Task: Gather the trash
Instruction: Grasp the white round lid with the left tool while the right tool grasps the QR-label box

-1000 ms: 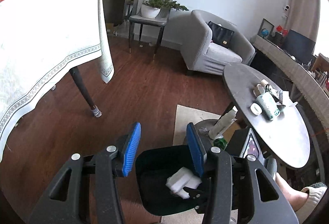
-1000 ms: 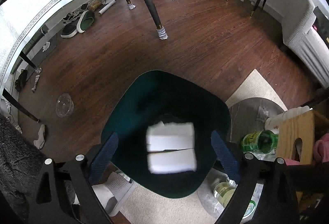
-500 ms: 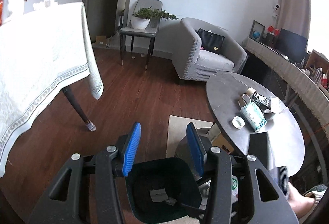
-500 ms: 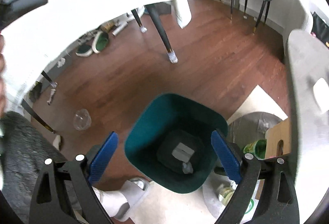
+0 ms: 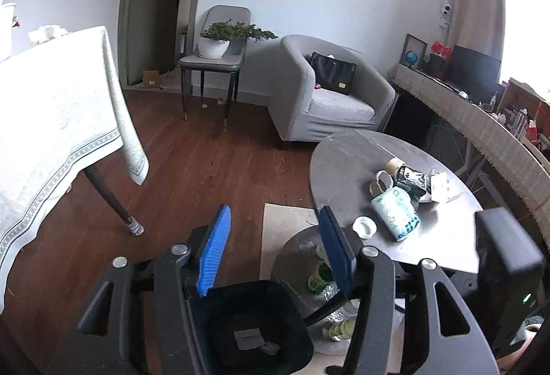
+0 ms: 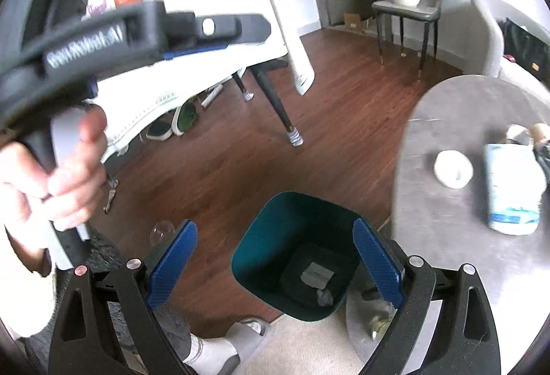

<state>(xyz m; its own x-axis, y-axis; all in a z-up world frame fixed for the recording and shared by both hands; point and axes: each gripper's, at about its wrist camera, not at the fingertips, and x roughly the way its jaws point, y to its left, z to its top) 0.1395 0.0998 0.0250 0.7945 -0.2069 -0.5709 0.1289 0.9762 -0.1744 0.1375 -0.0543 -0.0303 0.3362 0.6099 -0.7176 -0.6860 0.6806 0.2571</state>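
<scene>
A dark green trash bin (image 6: 295, 227) stands on the floor beside the round grey table (image 6: 447, 120); paper scraps (image 6: 318, 273) lie at its bottom. It also shows in the left wrist view (image 5: 292, 313), below my left gripper (image 5: 275, 251), which is open and empty. My right gripper (image 6: 275, 265) is open and empty, high above the bin. On the table (image 5: 343, 155) lie a white lid (image 5: 365, 226), a patterned cup on its side (image 5: 395, 217), crumpled wrappers (image 5: 412, 182) and paper cups (image 5: 381, 180).
A white-clothed table (image 5: 51, 120) stands left. A grey armchair (image 5: 326, 100) and a chair with a plant (image 5: 220, 55) are at the back. Bottles (image 5: 319, 275) sit under the round table. A clear plastic cup (image 6: 161, 232) lies on the wood floor.
Both grippers have risen away from the bin. The white tissue that was between the right gripper's fingers now lies at the bin's bottom. The round table has come into view.
</scene>
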